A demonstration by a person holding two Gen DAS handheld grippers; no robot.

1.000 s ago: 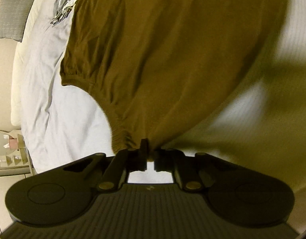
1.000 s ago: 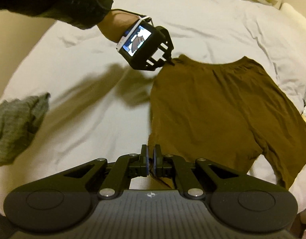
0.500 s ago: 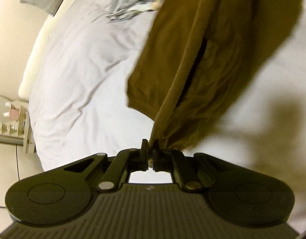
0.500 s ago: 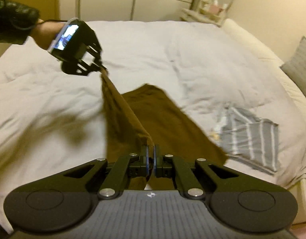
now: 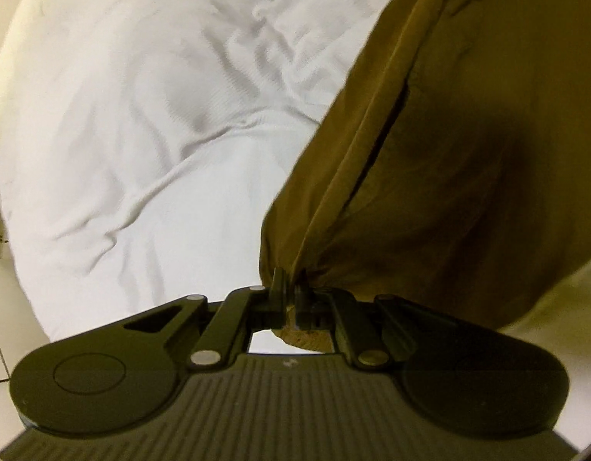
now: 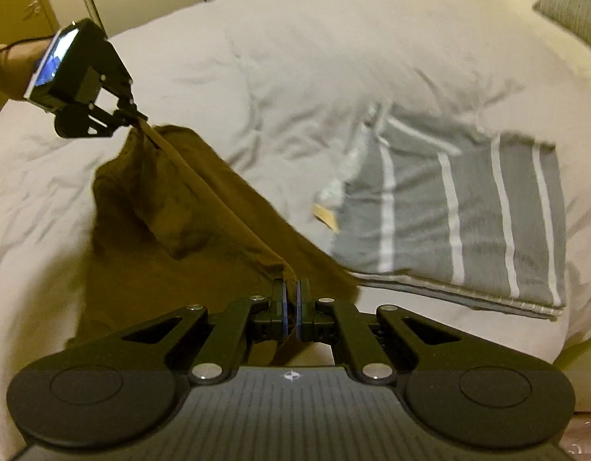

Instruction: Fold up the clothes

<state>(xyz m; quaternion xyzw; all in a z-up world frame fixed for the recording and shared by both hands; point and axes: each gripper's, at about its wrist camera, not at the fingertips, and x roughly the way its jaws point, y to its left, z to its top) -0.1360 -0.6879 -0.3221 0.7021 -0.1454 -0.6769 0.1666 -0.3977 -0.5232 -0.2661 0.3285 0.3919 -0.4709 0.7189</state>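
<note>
shorts on bed, left of folded garment

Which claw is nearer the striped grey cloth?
Right. The right claw holds the brown shorts just beside the striped cloth's near corner. The left claw grips the shorts' far end, across the white bedding from the cloth.

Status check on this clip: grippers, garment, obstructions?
Left gripper and right gripper both shut on brown shorts. Shorts lifted, stretched between them over the bed. Folded striped garment lies close beside.
</note>
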